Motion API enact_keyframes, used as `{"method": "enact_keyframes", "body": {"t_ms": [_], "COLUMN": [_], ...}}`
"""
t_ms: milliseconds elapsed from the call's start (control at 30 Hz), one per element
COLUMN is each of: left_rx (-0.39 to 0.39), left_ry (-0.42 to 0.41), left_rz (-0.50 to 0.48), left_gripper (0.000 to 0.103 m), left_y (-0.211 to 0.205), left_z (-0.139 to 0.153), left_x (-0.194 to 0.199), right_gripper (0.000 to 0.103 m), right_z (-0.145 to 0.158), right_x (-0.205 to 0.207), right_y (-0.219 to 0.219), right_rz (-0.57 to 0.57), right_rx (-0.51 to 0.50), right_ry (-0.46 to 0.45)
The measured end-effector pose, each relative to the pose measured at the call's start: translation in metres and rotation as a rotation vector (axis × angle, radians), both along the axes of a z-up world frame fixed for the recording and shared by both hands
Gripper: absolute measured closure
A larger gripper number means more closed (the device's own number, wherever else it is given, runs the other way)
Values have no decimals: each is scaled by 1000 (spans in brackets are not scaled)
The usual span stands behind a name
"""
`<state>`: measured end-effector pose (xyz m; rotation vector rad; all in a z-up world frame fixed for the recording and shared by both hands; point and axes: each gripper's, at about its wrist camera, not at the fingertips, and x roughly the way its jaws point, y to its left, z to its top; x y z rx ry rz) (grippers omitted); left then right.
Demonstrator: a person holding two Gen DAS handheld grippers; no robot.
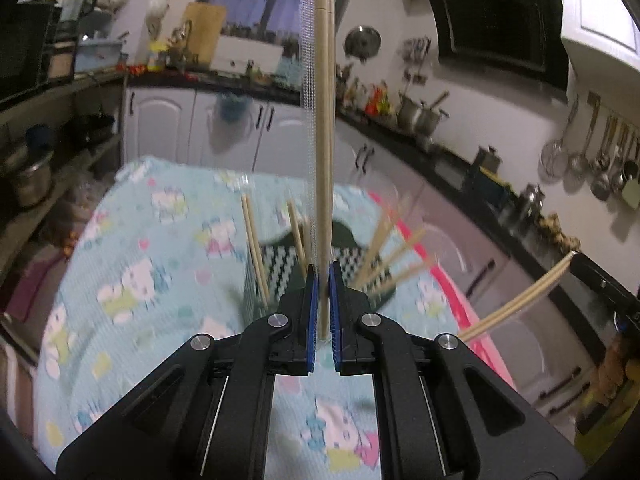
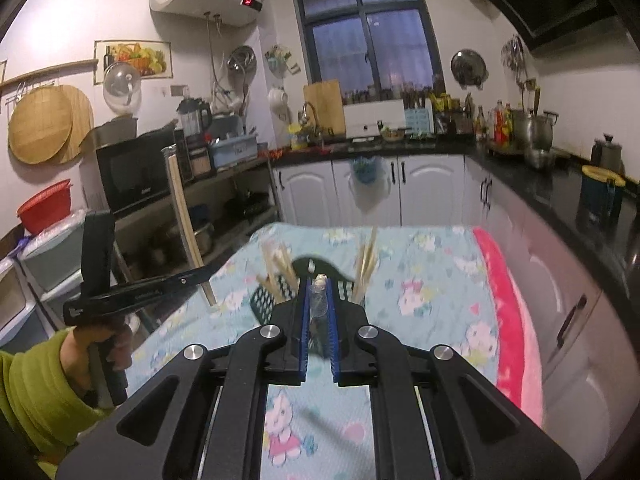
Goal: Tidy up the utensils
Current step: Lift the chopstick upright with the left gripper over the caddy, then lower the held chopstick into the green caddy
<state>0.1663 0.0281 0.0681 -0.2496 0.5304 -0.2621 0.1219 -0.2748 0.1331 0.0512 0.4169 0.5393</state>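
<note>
My left gripper (image 1: 323, 276) is shut on a pair of wrapped wooden chopsticks (image 1: 323, 128) that stands upright above the table; it also shows in the right wrist view (image 2: 182, 208). My right gripper (image 2: 319, 292) is shut on another wrapped pair of chopsticks (image 2: 319, 296), seen end-on; that pair also shows in the left wrist view (image 1: 520, 300). Below both grippers a dark green perforated utensil holder (image 2: 264, 304) stands on the table with several loose chopsticks (image 1: 254, 248) leaning in it.
The table has a light blue cartoon-print cloth (image 2: 432, 280) with a pink edge (image 2: 504, 300). White cabinets and a black countertop (image 2: 520, 176) run behind and to the right. Shelves with a microwave (image 2: 132, 172) stand at the left.
</note>
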Motion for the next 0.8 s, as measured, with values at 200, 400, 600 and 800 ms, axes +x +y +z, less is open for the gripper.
{"method": "enact_keyframes", "body": {"t_ms": [200, 400, 600, 800], "left_rx": [-2, -1, -2, -11], "left_ry": [-55, -74, -87, -79], "left_rz": [39, 55, 52, 47], "left_gripper": [100, 100, 100, 100], "left_y": [2, 1, -1, -2], "left_z": [19, 19, 11, -3], "left_x": [24, 49, 66, 77], "right_gripper": [95, 95, 95, 95], "right_z": [28, 49, 60, 59], "right_x": [22, 45, 70, 92], "right_y": [6, 14, 20, 28], "right_rz": [-33, -56, -79, -100], "right_rx": [3, 16, 11, 2], "right_ry": [-40, -71, -77, -71]}}
